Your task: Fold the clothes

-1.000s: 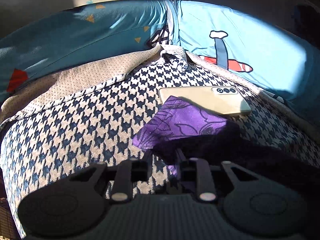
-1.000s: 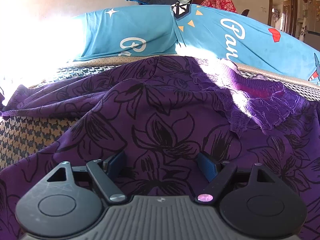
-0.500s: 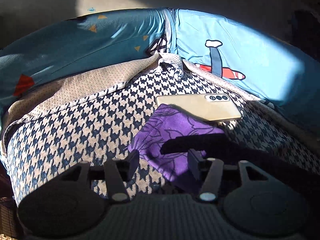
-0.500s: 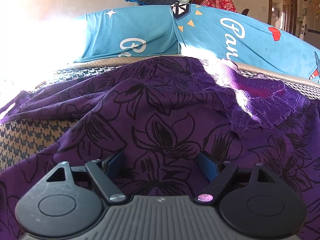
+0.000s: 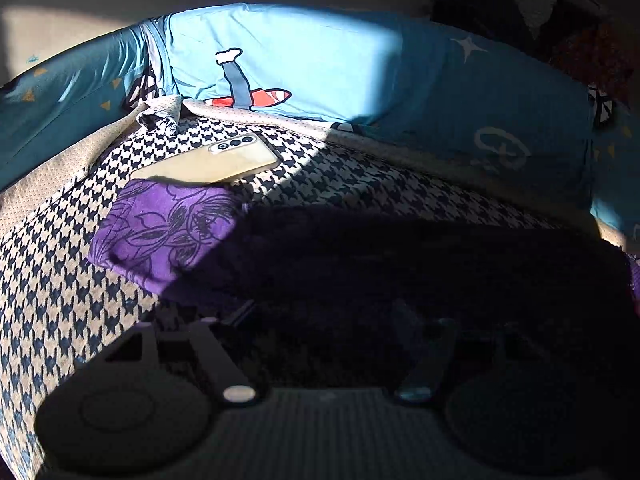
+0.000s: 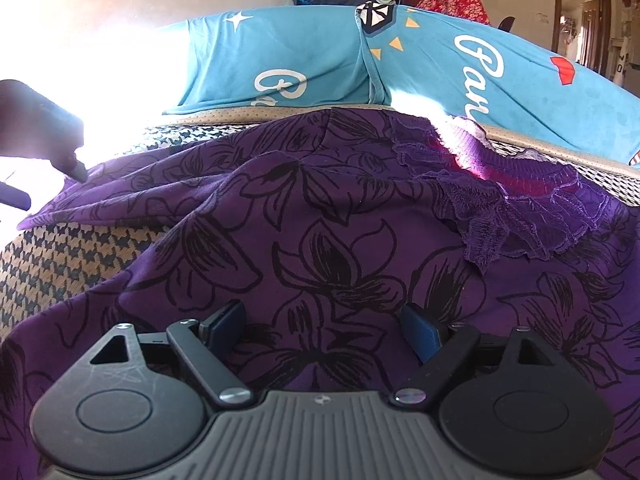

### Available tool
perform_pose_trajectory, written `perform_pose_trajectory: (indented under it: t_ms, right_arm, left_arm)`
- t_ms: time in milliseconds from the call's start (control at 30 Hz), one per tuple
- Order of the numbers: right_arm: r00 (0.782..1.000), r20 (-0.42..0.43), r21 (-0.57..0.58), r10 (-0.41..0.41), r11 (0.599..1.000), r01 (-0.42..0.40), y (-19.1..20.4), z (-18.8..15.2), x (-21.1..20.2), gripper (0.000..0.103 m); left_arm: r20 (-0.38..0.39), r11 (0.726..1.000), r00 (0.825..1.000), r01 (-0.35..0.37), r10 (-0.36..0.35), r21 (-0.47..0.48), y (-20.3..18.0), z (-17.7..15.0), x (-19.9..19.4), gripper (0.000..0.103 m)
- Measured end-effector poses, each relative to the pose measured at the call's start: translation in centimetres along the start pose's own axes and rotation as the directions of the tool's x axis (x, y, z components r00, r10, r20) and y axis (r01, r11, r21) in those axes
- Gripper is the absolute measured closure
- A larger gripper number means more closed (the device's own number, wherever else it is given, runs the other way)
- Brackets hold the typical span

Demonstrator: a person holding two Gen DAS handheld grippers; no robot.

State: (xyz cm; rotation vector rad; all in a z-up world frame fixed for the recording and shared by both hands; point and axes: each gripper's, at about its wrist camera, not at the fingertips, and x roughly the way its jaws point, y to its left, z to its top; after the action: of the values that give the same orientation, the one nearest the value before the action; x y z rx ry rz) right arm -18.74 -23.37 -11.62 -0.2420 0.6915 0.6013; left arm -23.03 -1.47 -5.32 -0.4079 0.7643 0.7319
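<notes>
Purple floral garment [image 6: 320, 216] spread rumpled ahead of both grippers. Right gripper [image 6: 322, 328] jaws apart over its body; left gripper [image 5: 328, 320] jaws apart, shadowed, beside the sleeve, likely to gather it.

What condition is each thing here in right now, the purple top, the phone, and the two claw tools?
purple floral top: spread out and rumpled, unfolded, one end reaching the phone.
phone: face-down on the houndstooth cover, touching the top's edge.
left gripper: in deep shadow, jaws look spread.
right gripper: open, low over the top, gripping nothing.
</notes>
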Motion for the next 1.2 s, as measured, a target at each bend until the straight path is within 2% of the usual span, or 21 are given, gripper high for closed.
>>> perform_pose_trajectory:
  t_ms: [100,233,367,467,567,667,733,800,900,1067,1133,1200]
  right_arm:
    - [0.999,-0.042,-0.013,0.032,0.999,-0.032,-0.7,0.4,-0.7,0.019]
    - [0.996,-0.072,-0.022,0.055,0.998,-0.057,-2.3,0.8,-2.0,0.019]
    - [0.997,-0.075,0.005,0.022,1.0,-0.022,-5.6,1.2,-3.5,0.019]
    - [0.997,-0.08,0.017,-0.013,1.0,0.014,-8.4,1.5,-4.5,0.019]
    - [0.995,-0.072,0.018,-0.066,0.998,0.068,-11.5,1.8,-5.5,0.019]
    - [0.992,-0.068,0.077,-0.109,0.99,0.115,-14.5,1.7,-6.1,0.019]
    - [0.989,-0.065,0.118,-0.133,0.983,0.14,-16.0,1.6,-6.5,0.019]
    - [0.986,-0.063,0.158,-0.156,0.974,0.165,-17.5,1.5,-7.0,0.019]
    - [0.977,-0.042,0.143,-0.208,0.967,0.212,-18.8,1.5,-7.8,0.019]
    - [0.959,0.063,0.205,-0.276,0.944,0.258,-22.8,2.3,-10.4,0.019]
    - [0.944,0.084,0.26,-0.32,0.921,0.289,-25.1,2.8,-11.2,0.019]
    - [0.927,0.076,0.343,-0.368,0.882,0.322,-28.1,3.2,-11.5,0.019]
  left_arm:
    - [-0.025,0.996,0.997,0.069,-0.067,0.062,-2.1,-1.2,-0.4,0.031]
    - [-0.034,0.973,0.989,0.151,-0.147,0.176,-5.4,-3.0,-1.1,0.029]
    - [-0.028,0.935,0.977,0.209,-0.21,0.287,-8.9,-5.2,-2.3,0.025]
    - [-0.051,0.906,0.969,0.245,-0.243,0.345,-10.9,-6.9,-2.7,0.024]
    - [-0.07,0.879,0.965,0.259,-0.253,0.401,-12.5,-8.7,-3.0,0.024]
    - [-0.083,0.862,0.968,0.25,-0.238,0.442,-13.4,-10.6,-2.9,0.021]
    - [-0.078,0.857,0.971,0.235,-0.224,0.459,-13.8,-11.8,-2.7,0.016]
    - [-0.042,0.857,0.974,0.215,-0.222,0.467,-13.8,-12.7,-2.8,0.01]
    - [-0.012,0.875,0.973,0.211,-0.229,0.436,-12.9,-13.4,-2.8,0.0]
    - [0.047,0.884,0.971,0.194,-0.236,0.424,-12.5,-14.1,-2.7,0.0]
    - [0.06,0.885,0.971,0.186,-0.233,0.428,-12.6,-14.3,-2.8,0.0]
    - [0.062,0.886,0.967,0.198,-0.245,0.42,-12.4,-14.3,-2.7,0.0]
